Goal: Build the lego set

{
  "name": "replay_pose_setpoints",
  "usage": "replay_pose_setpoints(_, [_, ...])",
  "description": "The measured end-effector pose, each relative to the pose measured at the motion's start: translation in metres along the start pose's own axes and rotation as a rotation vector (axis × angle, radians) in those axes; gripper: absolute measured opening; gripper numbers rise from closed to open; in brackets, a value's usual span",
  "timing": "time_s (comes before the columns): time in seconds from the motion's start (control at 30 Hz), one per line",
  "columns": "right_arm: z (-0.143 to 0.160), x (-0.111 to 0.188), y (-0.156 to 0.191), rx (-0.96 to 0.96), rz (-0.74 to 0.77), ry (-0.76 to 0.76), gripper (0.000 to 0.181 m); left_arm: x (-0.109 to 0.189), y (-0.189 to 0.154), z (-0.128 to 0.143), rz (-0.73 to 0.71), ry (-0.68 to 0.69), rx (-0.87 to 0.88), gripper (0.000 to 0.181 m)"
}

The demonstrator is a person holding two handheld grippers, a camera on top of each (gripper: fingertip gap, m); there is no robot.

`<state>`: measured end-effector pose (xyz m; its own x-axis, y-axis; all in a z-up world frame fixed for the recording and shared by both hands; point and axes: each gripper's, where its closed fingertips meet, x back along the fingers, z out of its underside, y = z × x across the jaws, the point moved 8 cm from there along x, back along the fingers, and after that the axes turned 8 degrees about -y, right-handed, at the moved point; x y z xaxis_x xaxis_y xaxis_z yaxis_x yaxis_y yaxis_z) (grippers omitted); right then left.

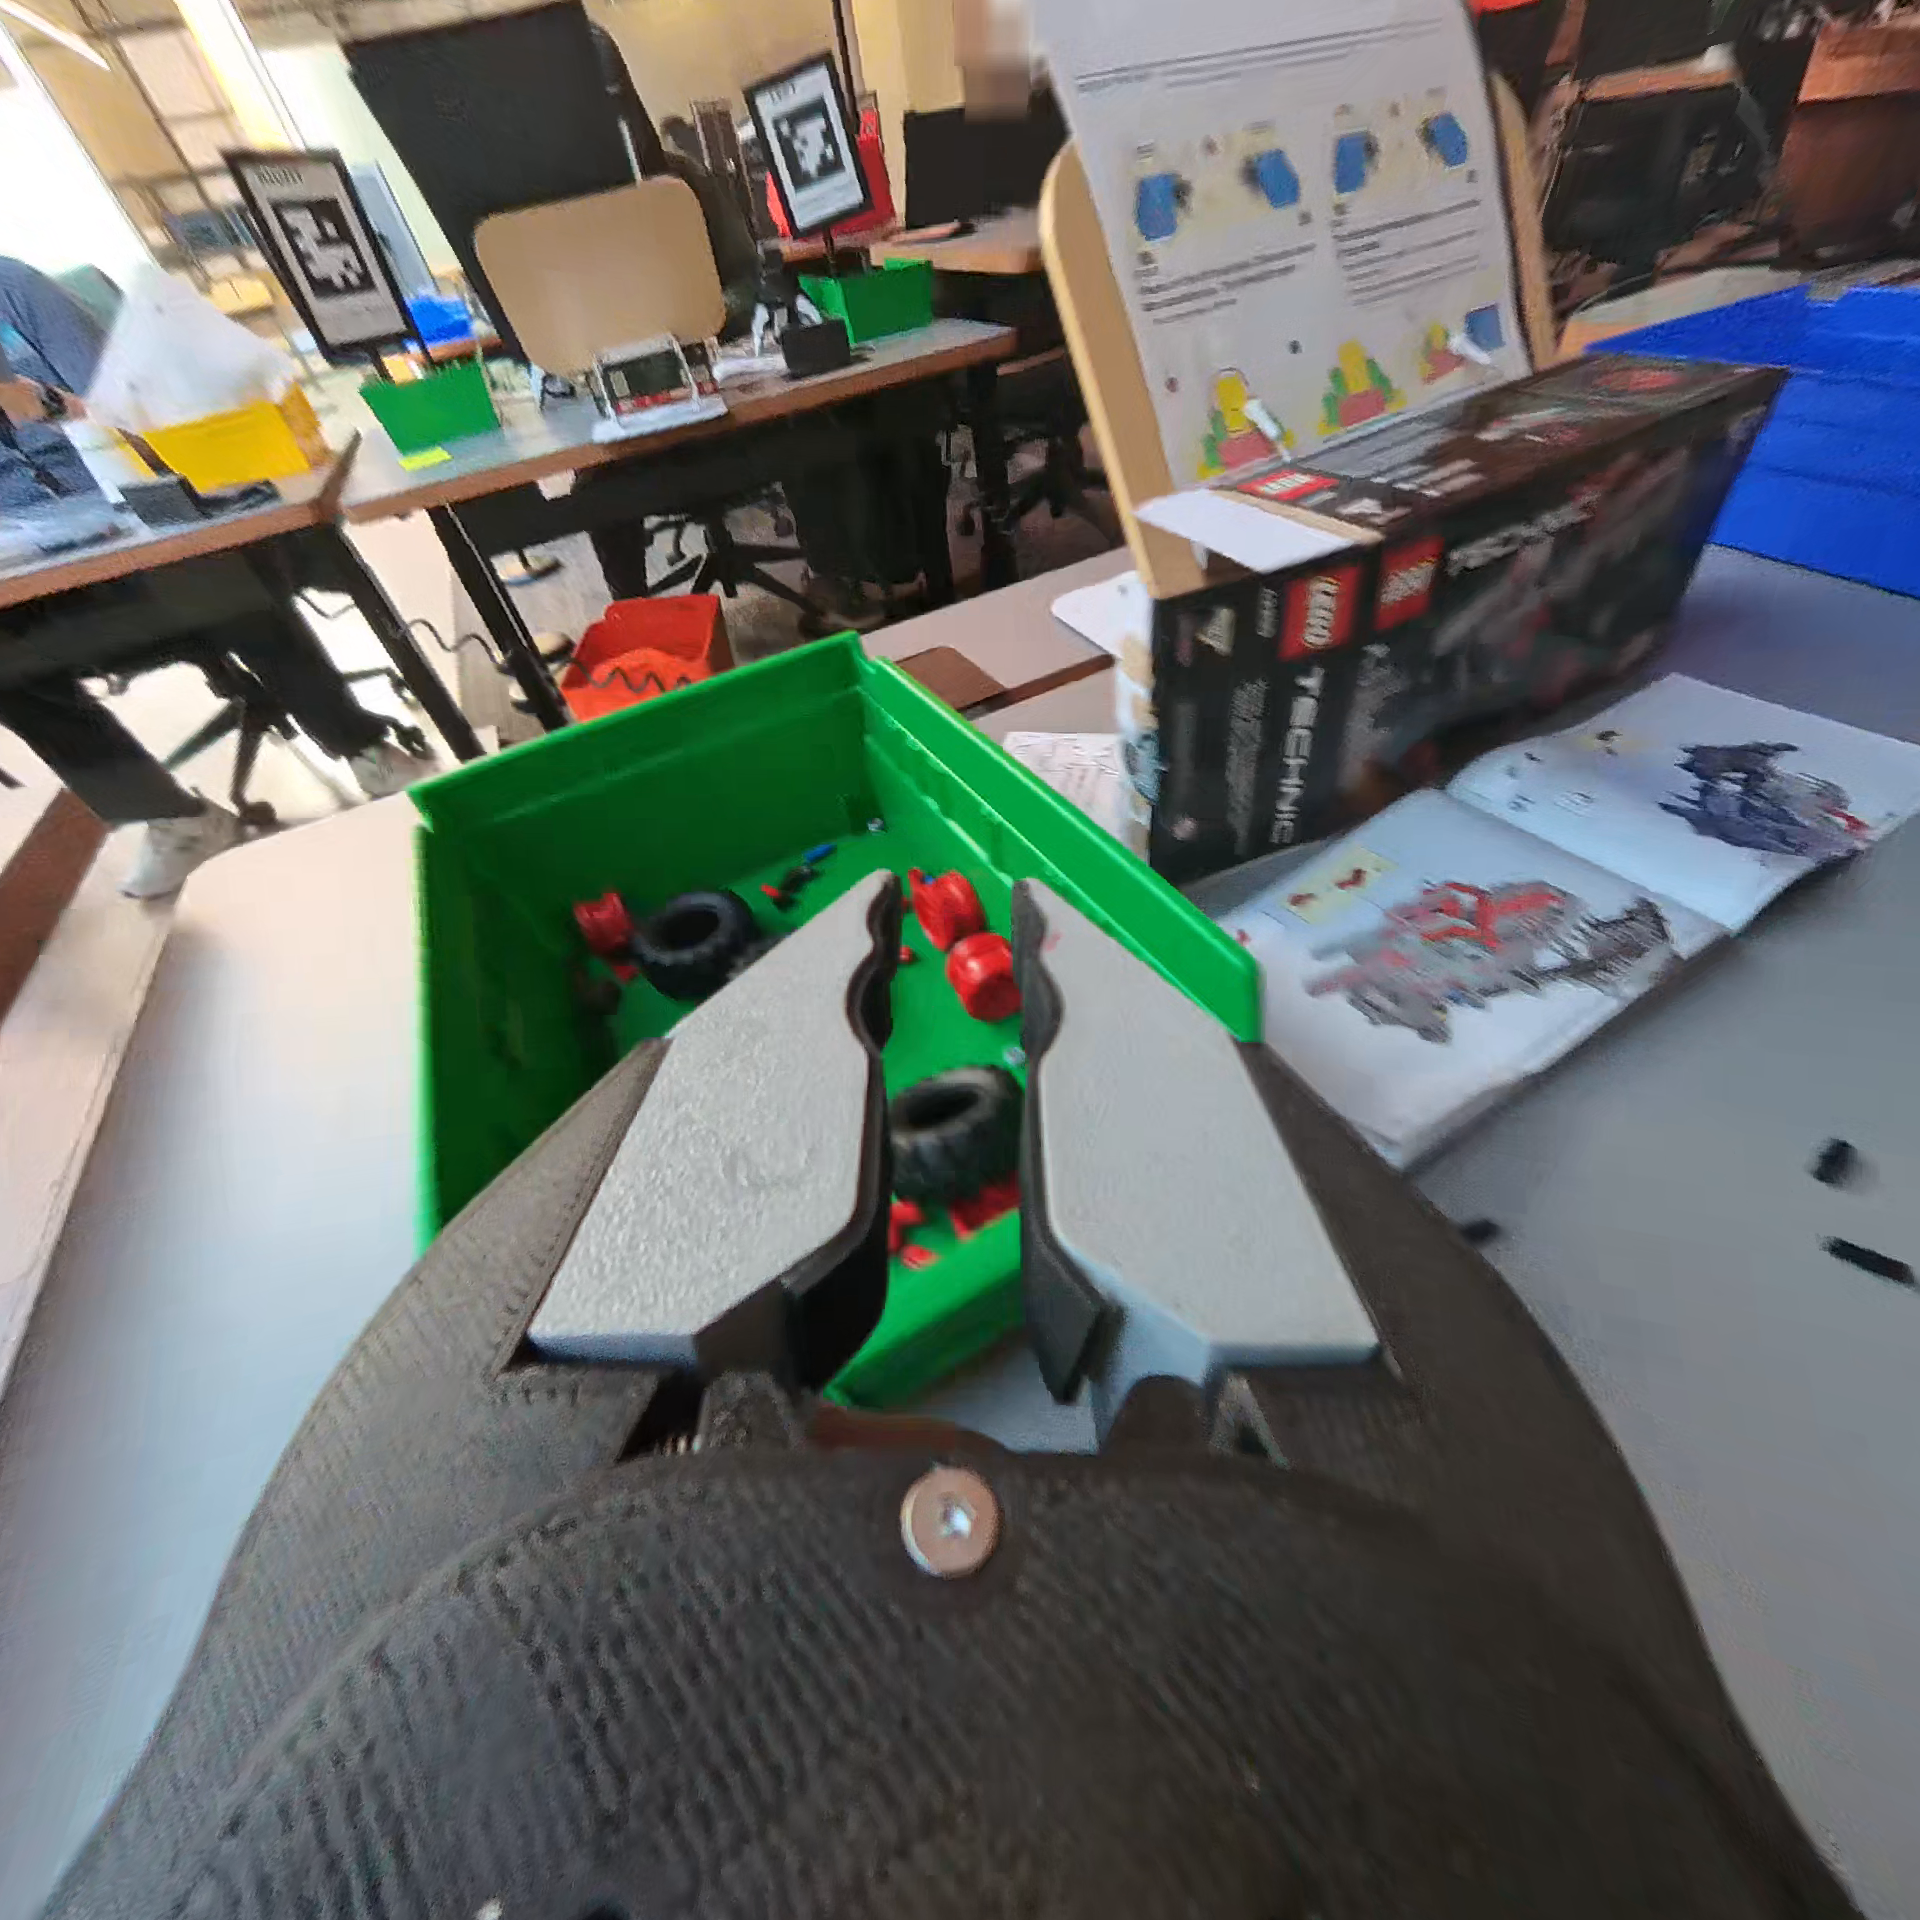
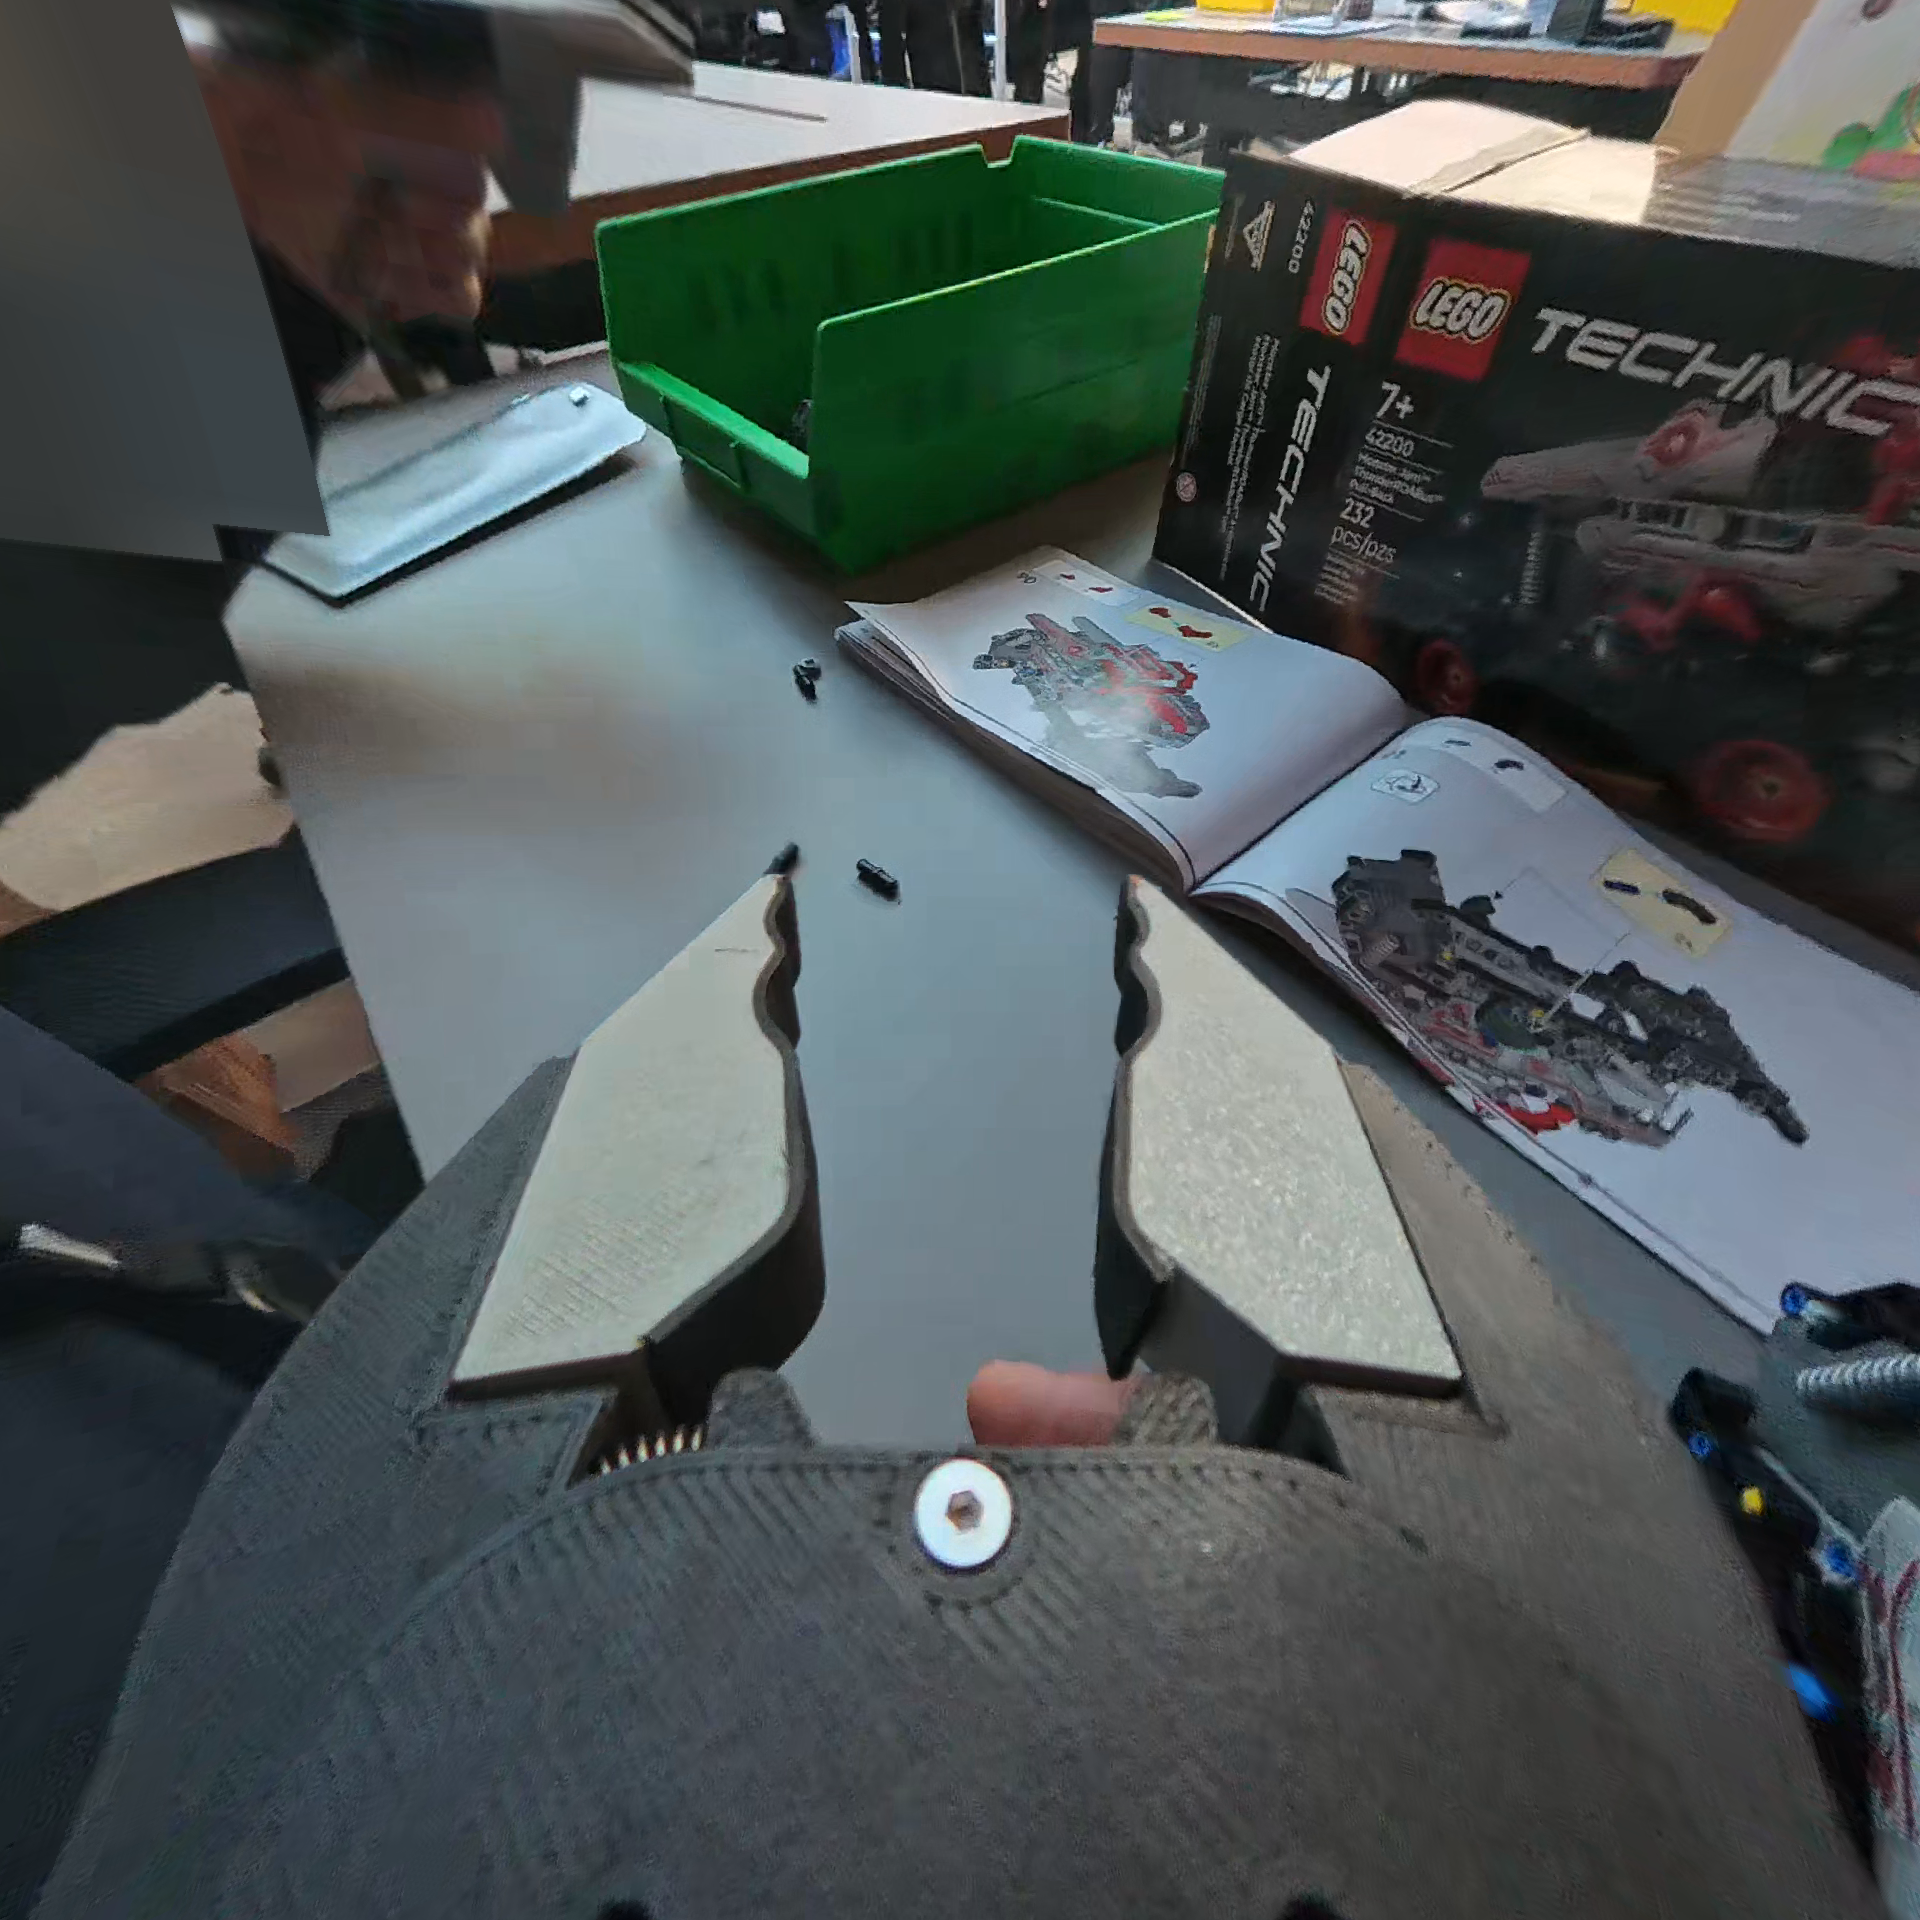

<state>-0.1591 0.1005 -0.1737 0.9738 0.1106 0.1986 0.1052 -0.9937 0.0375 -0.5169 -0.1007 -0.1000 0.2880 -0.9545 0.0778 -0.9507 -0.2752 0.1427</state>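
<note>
Here, the left gripper (image 1: 951, 914) is held over the green plastic bin (image 1: 644, 758) of red hubs and black tyres, jaws slightly apart, empty | right gripper (image 2: 951, 894) is poised above the grey counter (image 2: 540, 665) near small black pins (image 2: 878, 878), jaws wide apart | open instruction booklet (image 2: 1299, 769) is laid beside the black set box (image 2: 1558, 436).

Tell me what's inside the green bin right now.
Inside the green bin: two black tyres, red wheel hubs, and small red and blue pieces. The left gripper, open, hovers above and covers part of the floor, so more pieces may lie hidden.
</note>
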Motion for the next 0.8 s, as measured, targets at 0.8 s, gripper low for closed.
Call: replay_pose_setpoints(0.8, [0.016, -0.054, -0.024, 0.195, -0.003, 0.045, 0.061, -0.116, 0.035, 0.032, 0.024, 0.21, 0.001, 0.032])
